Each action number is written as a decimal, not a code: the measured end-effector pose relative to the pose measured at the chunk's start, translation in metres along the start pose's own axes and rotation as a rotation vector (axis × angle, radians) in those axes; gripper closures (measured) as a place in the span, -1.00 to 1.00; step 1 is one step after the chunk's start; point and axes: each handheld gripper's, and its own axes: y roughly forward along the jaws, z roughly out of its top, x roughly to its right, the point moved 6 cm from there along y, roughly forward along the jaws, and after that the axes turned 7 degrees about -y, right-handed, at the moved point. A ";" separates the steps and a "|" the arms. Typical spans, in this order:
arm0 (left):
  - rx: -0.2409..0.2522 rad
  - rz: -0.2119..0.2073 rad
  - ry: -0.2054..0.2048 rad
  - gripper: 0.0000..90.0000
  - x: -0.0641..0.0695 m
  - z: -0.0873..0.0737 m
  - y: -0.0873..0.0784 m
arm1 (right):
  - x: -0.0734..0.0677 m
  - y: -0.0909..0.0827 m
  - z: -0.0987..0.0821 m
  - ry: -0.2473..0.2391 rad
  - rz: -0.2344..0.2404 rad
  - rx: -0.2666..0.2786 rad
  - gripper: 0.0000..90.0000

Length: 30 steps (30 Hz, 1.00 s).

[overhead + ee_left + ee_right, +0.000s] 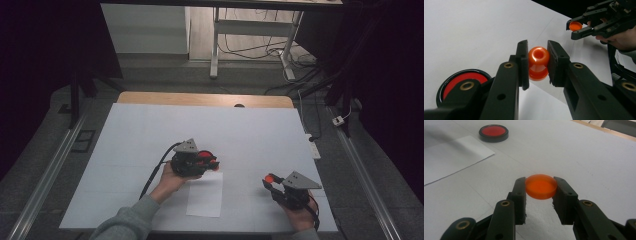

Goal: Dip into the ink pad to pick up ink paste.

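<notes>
Centre of the high view: left gripper (210,161) hovers over the white table (135,145), just above the top edge of a white paper sheet (205,197). Person's left hand (167,181) comes up from the bottom of the frame, grey-green sleeve (125,222) behind it.

Left gripper view, mid-frame: both jaws pinch an orange knob-shaped piece (538,63). Rounded head with a hole in the top, wider flange below. Pads press on both sides of the head, piece is clear of the table. Lower left of the same view: round black dish with red inside (461,81) sits on the table, partly hidden by the left jaw. In the right gripper view that dish is at the upper left, just past the corner of the paper sheet.

Lower right of the high view: right gripper (270,181), held by the right hand (300,217), near the table's front edge and well apart from the left gripper. Right gripper view, centre: jaws clamp a flat orange disc (541,186) by its rim, one pad on each side, disc lying roughly level and off the table. Upper right of the left gripper view shows the same disc at the right gripper's tip.

Top of the high view: wooden table edge (205,99), then dark floor with cables (260,50).
</notes>
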 end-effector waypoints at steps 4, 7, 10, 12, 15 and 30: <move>-0.002 -0.001 0.003 0.61 0.001 -0.001 0.001 | 0.000 0.000 0.000 -0.001 0.002 0.002 0.41; -0.005 -0.003 0.004 0.61 0.002 -0.001 0.002 | 0.000 0.000 0.001 0.000 0.002 0.004 0.41; -0.008 -0.005 0.006 0.61 0.003 -0.002 0.003 | 0.000 0.000 0.001 0.000 0.003 0.005 0.41; -0.008 -0.008 0.004 0.61 0.004 -0.002 0.004 | 0.000 0.000 0.001 -0.002 0.003 0.006 0.41; -0.014 -0.010 0.006 0.61 0.004 -0.003 0.005 | -0.001 0.000 0.001 -0.002 0.004 0.007 0.41; -0.040 -0.021 0.004 0.61 0.010 -0.010 0.013 | 0.000 0.000 0.002 0.007 0.006 0.010 0.41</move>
